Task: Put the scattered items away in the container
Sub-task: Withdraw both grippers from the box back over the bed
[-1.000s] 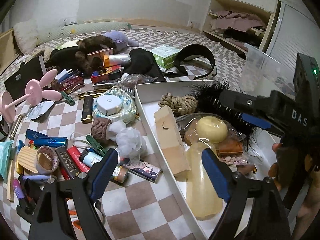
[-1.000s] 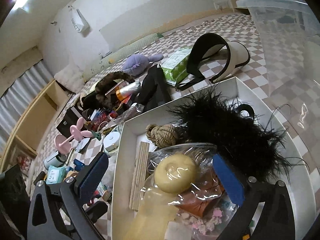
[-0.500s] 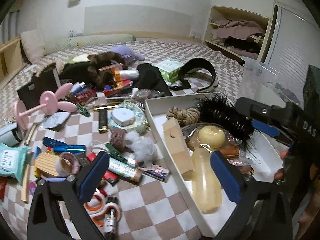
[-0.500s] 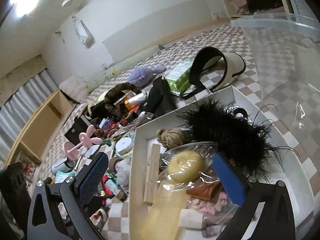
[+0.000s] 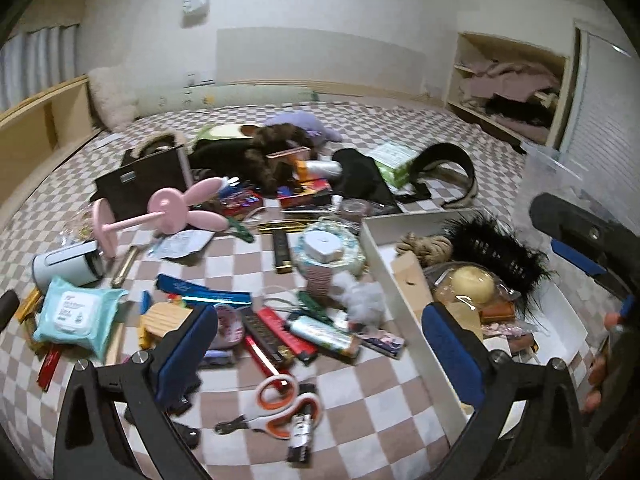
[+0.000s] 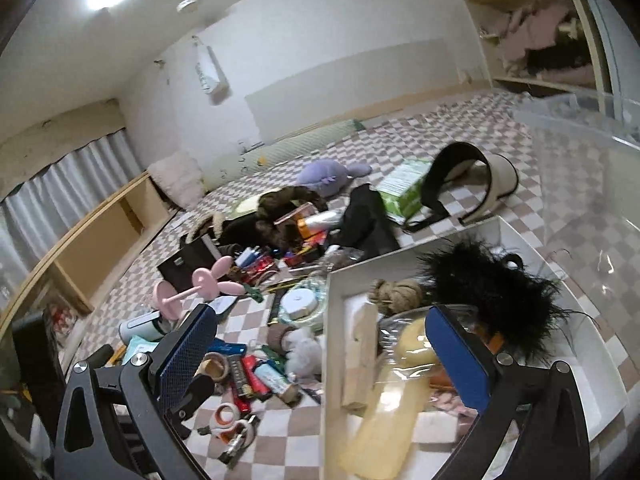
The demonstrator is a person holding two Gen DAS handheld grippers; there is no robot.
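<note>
A white box (image 5: 382, 256) on the checkered floor holds a coil of rope (image 5: 426, 246), a black feathery piece (image 5: 496, 252), a wooden block and a bagged yellow ball (image 5: 472, 284). Left of it lies a heap of scattered items, among them orange-handled scissors (image 5: 280, 400) and a wipes pack (image 5: 76, 316). My left gripper (image 5: 320, 352) hangs open above the floor beside the box's near corner, nothing between its pads. My right gripper (image 6: 320, 352) is open over the box (image 6: 400, 260), empty. It also shows at the right edge of the left wrist view (image 5: 580, 248).
A pink bunny-shaped stand (image 5: 176, 208), a dark bag (image 5: 148, 184), a purple plush (image 6: 332, 174), a green pack and a black-and-cream visor (image 6: 472, 176) lie farther back. A clear plastic bin (image 6: 580, 168) stands right of the box. Low wooden shelves run along the left; a closet is at the far right.
Both grippers have lifted and drawn back from the box, so more floor and wall show. The left jaws have spread wider. Nothing was picked up.
</note>
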